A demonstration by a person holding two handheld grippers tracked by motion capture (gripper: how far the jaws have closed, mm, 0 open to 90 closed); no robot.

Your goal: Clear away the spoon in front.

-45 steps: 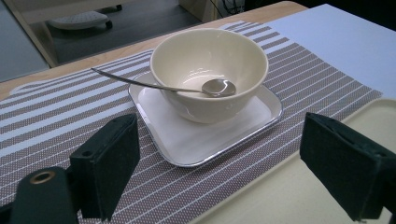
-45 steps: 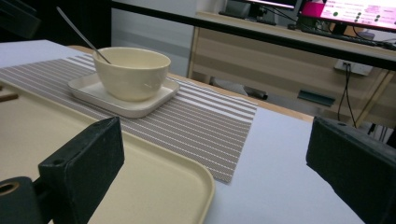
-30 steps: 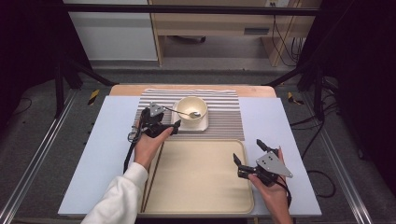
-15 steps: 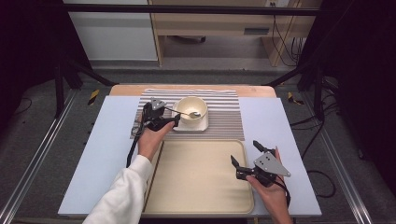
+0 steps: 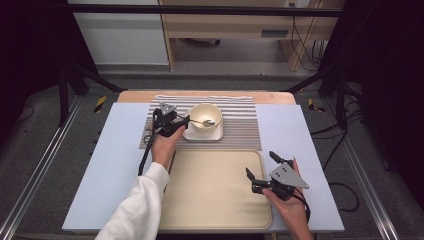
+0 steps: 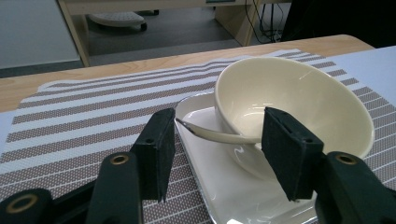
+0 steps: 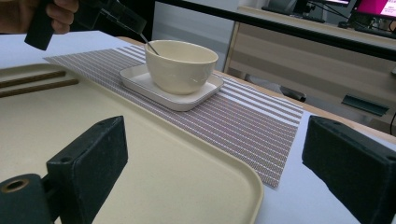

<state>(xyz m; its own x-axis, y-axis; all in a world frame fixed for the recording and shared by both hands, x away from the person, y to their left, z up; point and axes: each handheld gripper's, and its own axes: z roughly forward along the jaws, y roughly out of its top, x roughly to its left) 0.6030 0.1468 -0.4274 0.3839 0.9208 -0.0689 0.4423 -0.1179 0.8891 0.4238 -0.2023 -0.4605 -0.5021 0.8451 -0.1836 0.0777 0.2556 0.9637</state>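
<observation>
Room, high view: grey floor past my table [image 5: 110,165], which has a pale blue top and a wooden far edge.
Counts, high view: one striped mat [image 5: 240,125], one bowl [image 5: 205,116], one square plate [image 5: 216,134], one spoon [image 5: 201,121], one beige tray [image 5: 210,190].
Left gripper [image 5: 175,125], high view: at the spoon's handle, beside the bowl.
Right gripper [image 5: 262,167], high view: over the tray's right edge.
Left gripper view: jaws apart, the spoon's handle [image 6: 205,134] between them; I can't tell whether they touch it.
Right gripper view: jaws wide apart, holding nothing; bowl [image 7: 180,65] on plate [image 7: 140,81] beyond.
</observation>
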